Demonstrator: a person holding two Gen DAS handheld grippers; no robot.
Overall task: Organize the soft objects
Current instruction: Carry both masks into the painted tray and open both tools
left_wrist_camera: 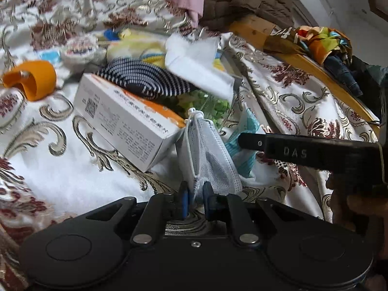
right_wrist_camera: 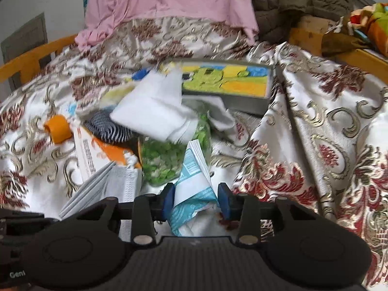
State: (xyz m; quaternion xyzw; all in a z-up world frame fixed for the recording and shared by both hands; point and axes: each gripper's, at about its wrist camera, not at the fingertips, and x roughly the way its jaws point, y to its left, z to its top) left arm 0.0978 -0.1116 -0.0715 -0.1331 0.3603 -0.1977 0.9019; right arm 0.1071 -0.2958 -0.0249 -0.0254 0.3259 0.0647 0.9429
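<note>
My left gripper [left_wrist_camera: 195, 200] is shut on a pale blue face mask [left_wrist_camera: 211, 155] and holds it above the patterned bedspread [left_wrist_camera: 53, 160]. My right gripper [right_wrist_camera: 196, 200] has its jaws around a teal and white packet [right_wrist_camera: 194, 189] of folded sheets; it shows in the left wrist view [left_wrist_camera: 245, 145], with the right gripper's finger [left_wrist_camera: 291, 145] beside it. A striped black and white sock [left_wrist_camera: 145, 80] lies on a white and orange box [left_wrist_camera: 126, 118]. A white cloth [right_wrist_camera: 152, 111] lies over a bag of green bits [right_wrist_camera: 167, 157].
An orange tape roll [left_wrist_camera: 34, 77] lies at the left. A grey tray with a colourful picture [right_wrist_camera: 228, 82] sits further back. A pink garment [right_wrist_camera: 169, 2] and a brown quilted jacket [right_wrist_camera: 303, 2] are piled behind. Colourful clothes [left_wrist_camera: 325, 41] lie on the wooden bed frame [left_wrist_camera: 339, 87].
</note>
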